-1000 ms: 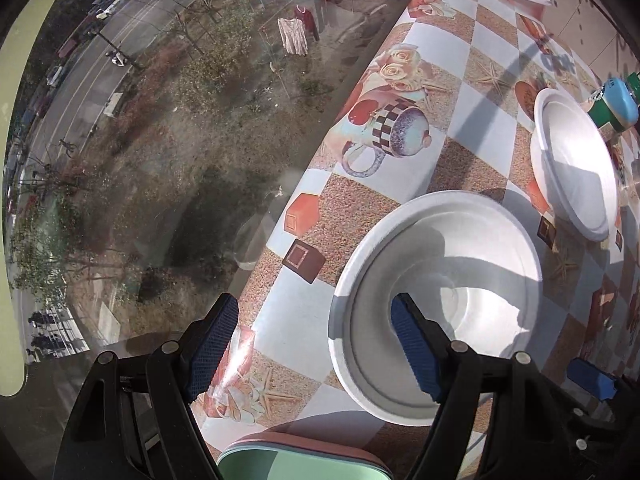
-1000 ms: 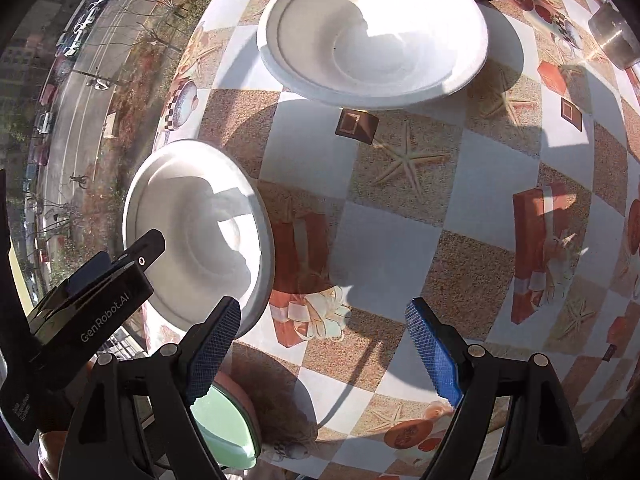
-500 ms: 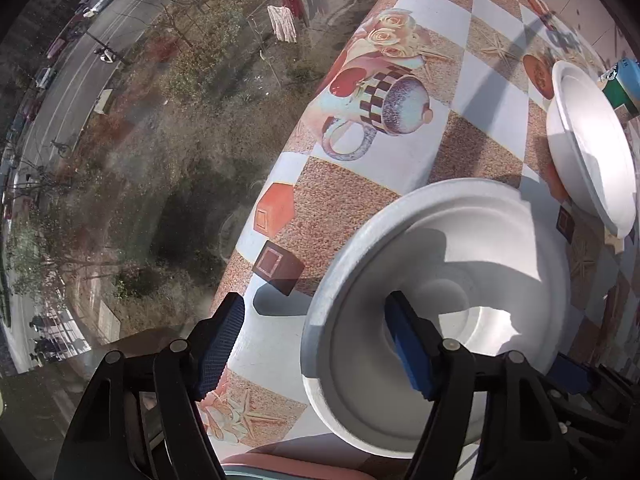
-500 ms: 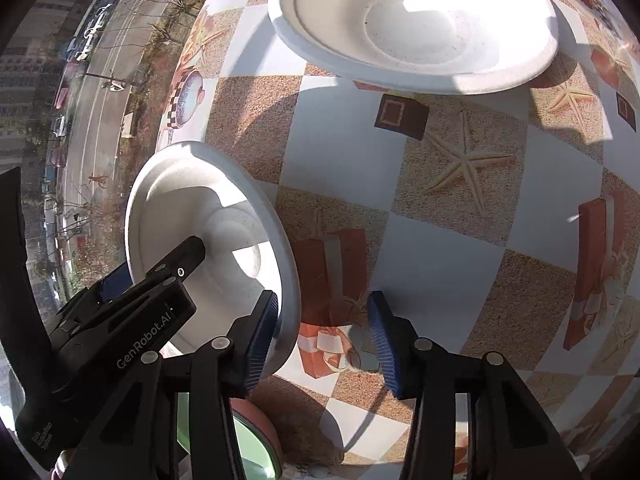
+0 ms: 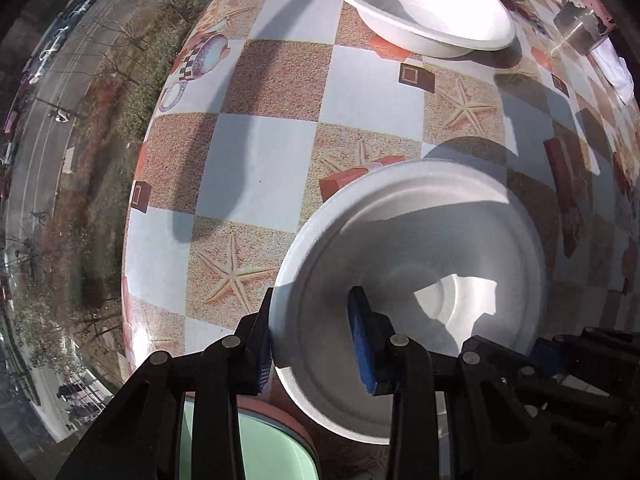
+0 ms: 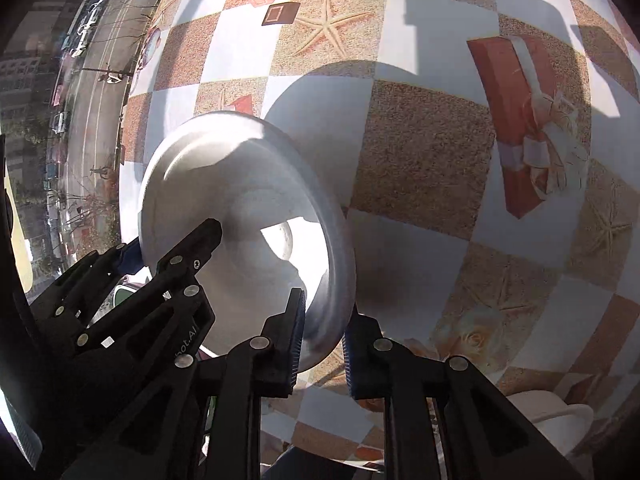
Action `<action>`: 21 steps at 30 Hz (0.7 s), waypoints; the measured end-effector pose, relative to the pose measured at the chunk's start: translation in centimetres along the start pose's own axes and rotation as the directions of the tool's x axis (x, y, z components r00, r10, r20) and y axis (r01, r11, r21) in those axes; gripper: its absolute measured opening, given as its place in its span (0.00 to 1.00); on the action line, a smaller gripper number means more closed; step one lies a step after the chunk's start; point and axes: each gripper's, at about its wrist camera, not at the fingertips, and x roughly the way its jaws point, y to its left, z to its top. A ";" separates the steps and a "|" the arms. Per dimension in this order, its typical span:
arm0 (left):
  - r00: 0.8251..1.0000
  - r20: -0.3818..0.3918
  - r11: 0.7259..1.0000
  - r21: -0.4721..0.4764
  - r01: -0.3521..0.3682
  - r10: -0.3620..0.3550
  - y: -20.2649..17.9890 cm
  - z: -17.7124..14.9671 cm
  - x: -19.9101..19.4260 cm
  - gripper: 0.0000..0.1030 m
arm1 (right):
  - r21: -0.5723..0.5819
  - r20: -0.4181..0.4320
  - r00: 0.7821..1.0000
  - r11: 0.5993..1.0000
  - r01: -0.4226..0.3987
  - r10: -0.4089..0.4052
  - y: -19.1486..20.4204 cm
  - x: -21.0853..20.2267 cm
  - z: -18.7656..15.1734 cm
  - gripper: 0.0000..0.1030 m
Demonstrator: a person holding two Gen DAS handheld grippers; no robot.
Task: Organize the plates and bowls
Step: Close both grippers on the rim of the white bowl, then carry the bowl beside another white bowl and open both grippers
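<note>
Both grippers have closed onto the near bowl (image 5: pixel 420 264) since half a second ago. From the left wrist, the left gripper (image 5: pixel 316 332) clamps its rim, one finger outside, one inside; ahead lies open checkered tablecloth (image 5: pixel 272 152), with a second bowl (image 5: pixel 424 4) far beyond the fingertips. From the right wrist, the right gripper (image 6: pixel 322 340) pinches the opposite rim of the tilted bowl (image 6: pixel 240 208); bare cloth (image 6: pixel 432 160) spreads ahead and right.

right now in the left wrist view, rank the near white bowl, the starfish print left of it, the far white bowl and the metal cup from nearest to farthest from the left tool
1. Near white paper bowl: clamped in the left tool.
2. Starfish print: just ahead, left.
3. Far white paper bowl: top centre.
4. Shiny metal cup: top right; too close to the far bowl to rank firmly.
</note>
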 end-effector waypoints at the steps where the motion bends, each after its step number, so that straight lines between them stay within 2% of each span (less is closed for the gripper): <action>1: 1.000 0.003 1.000 0.018 0.001 -0.001 -0.8 -0.6 -0.2 0.36 | 0.016 -0.002 1.000 1.000 -0.001 0.001 -0.6 -0.1 -0.5 0.18; 7: 0.999 -0.037 0.998 0.051 0.037 -0.035 -3.4 -3.0 -0.9 0.36 | 0.024 0.006 0.999 0.998 0.051 -0.051 -1.7 -1.3 -3.0 0.18; 14: 0.998 -0.021 0.989 0.139 0.054 -0.051 -5.9 -4.8 -3.1 0.36 | 0.041 0.033 0.996 0.996 0.077 -0.079 -2.2 -3.2 -5.3 0.18; 15: 0.998 -0.022 0.988 0.146 0.058 -0.055 -6.2 -5.7 -3.7 0.36 | 0.035 0.043 0.996 0.996 0.083 -0.085 -2.0 -3.3 -6.7 0.18; 21: 0.997 -0.007 0.975 0.210 0.072 -0.073 -7.7 -7.5 -6.0 0.36 | 0.047 0.078 0.995 0.997 0.064 -0.068 -3.0 -4.6 -10.1 0.18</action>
